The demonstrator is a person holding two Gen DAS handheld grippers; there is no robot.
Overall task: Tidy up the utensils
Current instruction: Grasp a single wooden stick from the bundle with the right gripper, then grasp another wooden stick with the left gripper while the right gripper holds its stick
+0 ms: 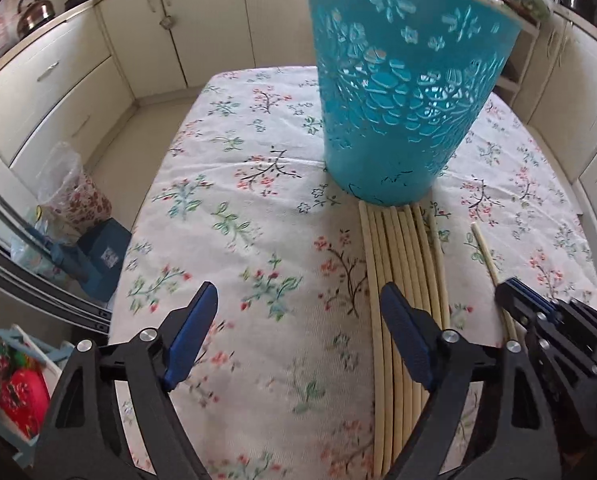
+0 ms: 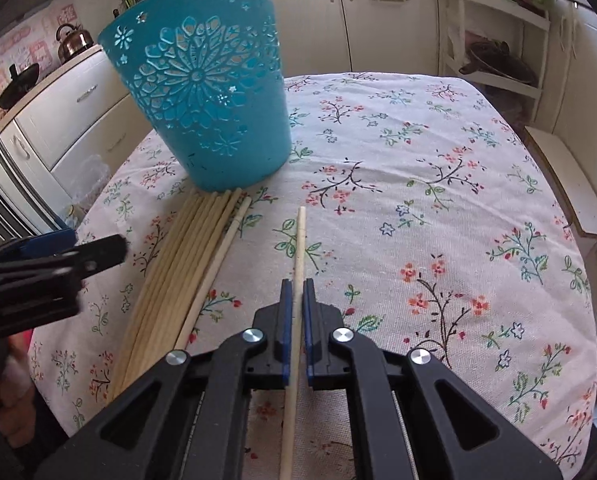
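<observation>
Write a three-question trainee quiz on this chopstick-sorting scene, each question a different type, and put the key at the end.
1. True or false: the right gripper is shut on a single chopstick.
2. Multiple choice: where does the teal basket stand? A) on its side on the floor B) upright on the floral tablecloth, at the far ends of the chopstick bundle C) held in the left gripper
3. Fill in: the left gripper's jaws are ____, with nothing between them.

Key: 1 true; 2 B; 3 open.
</observation>
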